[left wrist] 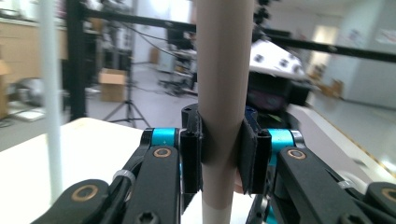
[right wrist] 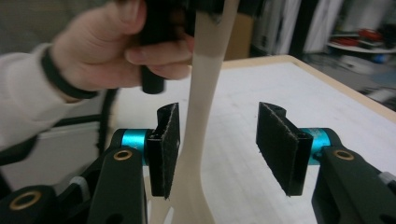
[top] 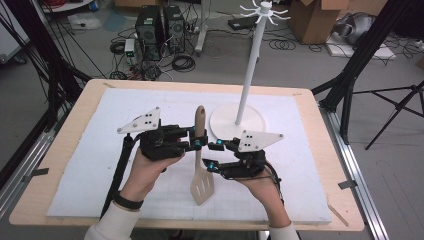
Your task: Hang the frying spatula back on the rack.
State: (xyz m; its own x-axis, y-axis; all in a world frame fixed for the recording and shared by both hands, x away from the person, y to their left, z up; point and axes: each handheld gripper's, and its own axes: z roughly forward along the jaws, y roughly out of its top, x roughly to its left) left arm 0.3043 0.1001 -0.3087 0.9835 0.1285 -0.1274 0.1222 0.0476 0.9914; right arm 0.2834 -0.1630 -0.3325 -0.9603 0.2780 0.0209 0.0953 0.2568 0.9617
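A: Where's the spatula [top: 201, 165] now?

B: Near the middle of the desk [top: 60, 200], held up off the white mat [top: 90, 165], handle pointing away from the person and the slotted blade toward the near edge. The left gripper [top: 192, 139] has its jaws pinching the handle; in the left gripper view both pads [left wrist: 191, 156] press flat on the shaft.

A: And the right gripper [top: 214, 155]?

B: Its jaws stand spread, one on either side of the neck. In the right gripper view the spatula sits against the left-hand pad [right wrist: 167, 149], and the other pad stands well apart from it.

A: Room to move?

B: Open mat to the left and in front of the blade. Just behind the right gripper sits the round base of the white hook stand [top: 239, 122], its pole rising beside the spatula handle, so that side is tight. The mat ends short of the desk's wooden rim all round; black frame legs stand at both far corners.

A: Any writing or brand?

B: None that can be read.
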